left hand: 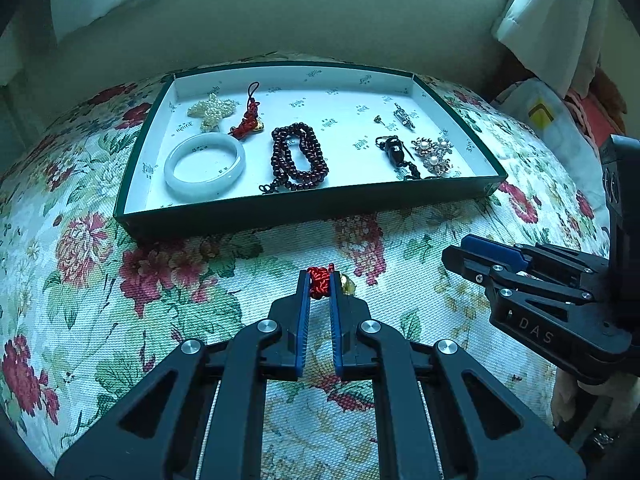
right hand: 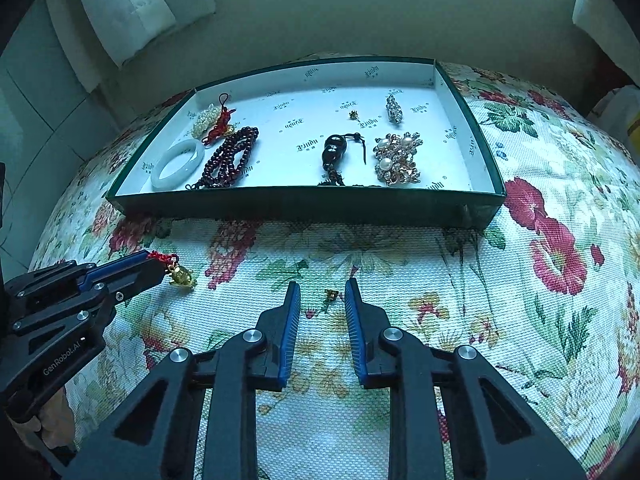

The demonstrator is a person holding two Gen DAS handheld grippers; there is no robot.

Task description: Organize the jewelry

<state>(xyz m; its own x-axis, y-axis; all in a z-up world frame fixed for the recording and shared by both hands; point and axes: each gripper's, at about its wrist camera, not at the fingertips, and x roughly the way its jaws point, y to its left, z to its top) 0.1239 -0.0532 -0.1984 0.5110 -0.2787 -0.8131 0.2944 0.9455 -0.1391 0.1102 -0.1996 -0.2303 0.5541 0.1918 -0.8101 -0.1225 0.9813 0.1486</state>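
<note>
While the left gripper (left hand: 319, 284) pinches the red knotted charm (left hand: 320, 280) short of the tray (left hand: 280, 210), the right gripper (right hand: 322, 294) hangs parted over a small gold stud (right hand: 330, 295) — next, probably, the charm goes in beside its twin (left hand: 249, 118).

Floral cushion (left hand: 100, 280), plain wall (left hand: 320, 12) behind.

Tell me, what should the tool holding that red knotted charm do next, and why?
Probably carry it forward into the tray. The left tool is shut on the red charm, whose gold bell hangs just above the flowered cloth, and a matching charm already lies in the tray.
</note>
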